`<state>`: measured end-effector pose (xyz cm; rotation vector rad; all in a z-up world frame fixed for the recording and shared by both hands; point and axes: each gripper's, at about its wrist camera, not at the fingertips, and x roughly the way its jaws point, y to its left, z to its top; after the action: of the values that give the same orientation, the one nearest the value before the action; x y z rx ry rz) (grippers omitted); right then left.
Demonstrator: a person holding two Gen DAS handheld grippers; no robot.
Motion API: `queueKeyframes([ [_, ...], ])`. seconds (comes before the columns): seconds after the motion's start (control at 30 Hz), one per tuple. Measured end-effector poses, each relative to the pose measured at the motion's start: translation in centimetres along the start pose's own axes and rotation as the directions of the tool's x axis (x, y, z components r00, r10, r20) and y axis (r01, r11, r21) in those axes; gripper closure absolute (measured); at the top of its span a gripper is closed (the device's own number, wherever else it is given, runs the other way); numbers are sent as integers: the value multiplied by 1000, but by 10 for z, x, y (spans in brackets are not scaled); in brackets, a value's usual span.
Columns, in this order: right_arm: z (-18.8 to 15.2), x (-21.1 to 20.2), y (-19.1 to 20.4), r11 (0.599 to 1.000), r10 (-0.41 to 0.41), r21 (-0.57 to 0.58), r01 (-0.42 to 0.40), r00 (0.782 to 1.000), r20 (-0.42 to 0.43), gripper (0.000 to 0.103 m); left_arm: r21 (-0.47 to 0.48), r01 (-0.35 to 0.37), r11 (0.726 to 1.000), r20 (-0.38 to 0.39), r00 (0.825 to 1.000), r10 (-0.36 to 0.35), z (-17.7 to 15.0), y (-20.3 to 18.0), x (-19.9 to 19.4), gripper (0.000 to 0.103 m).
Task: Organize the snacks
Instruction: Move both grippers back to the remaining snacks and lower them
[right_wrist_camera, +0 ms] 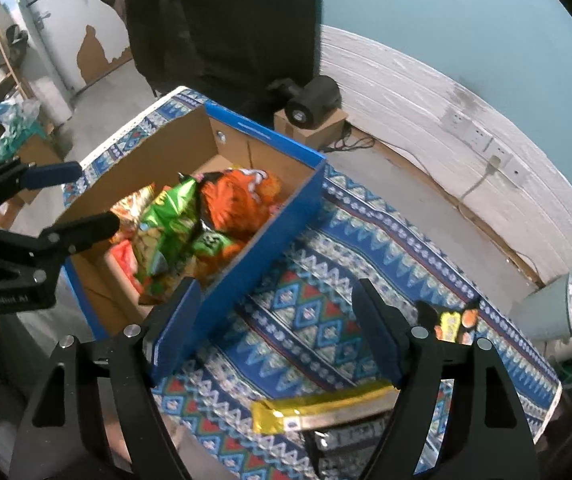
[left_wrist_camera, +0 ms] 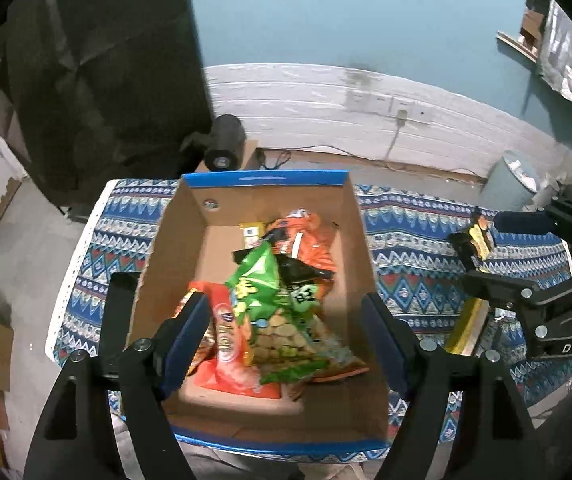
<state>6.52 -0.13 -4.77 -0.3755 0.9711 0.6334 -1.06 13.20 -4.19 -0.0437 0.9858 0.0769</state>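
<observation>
A cardboard box with a blue rim (left_wrist_camera: pixel 263 178) (right_wrist_camera: pixel 298 208) stands on the patterned tablecloth (right_wrist_camera: pixel 318 320). Several snack bags lie in it: a green bag (left_wrist_camera: pixel 257 280) (right_wrist_camera: pixel 169 216), an orange bag (left_wrist_camera: pixel 306 240) (right_wrist_camera: pixel 237 200) and a red bag (left_wrist_camera: pixel 225 344). My left gripper (left_wrist_camera: pixel 286 336) is open and empty above the box, over the bags. My right gripper (right_wrist_camera: pixel 273 328) is open and empty above the cloth, right of the box. A yellow-gold packet (right_wrist_camera: pixel 322 404) lies on the cloth just below it. A small yellow and black snack (right_wrist_camera: pixel 452 324) (left_wrist_camera: pixel 478 236) lies farther right.
A black cylinder (left_wrist_camera: pixel 225 140) sits on a cardboard carton beyond the table. A grey bin (left_wrist_camera: pixel 512 180) stands on the floor at the right. Wall sockets with a cable (left_wrist_camera: pixel 390 106) are on the white wall. A dark curtain (left_wrist_camera: pixel 97 80) hangs at the left.
</observation>
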Motion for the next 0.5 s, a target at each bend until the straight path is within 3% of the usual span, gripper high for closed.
queueKeyframes([
  [0.5,-52,-24,-61,997,-75,20,74,996,43,25,125,29,992,-39,999,-24,0,-67,12,24],
])
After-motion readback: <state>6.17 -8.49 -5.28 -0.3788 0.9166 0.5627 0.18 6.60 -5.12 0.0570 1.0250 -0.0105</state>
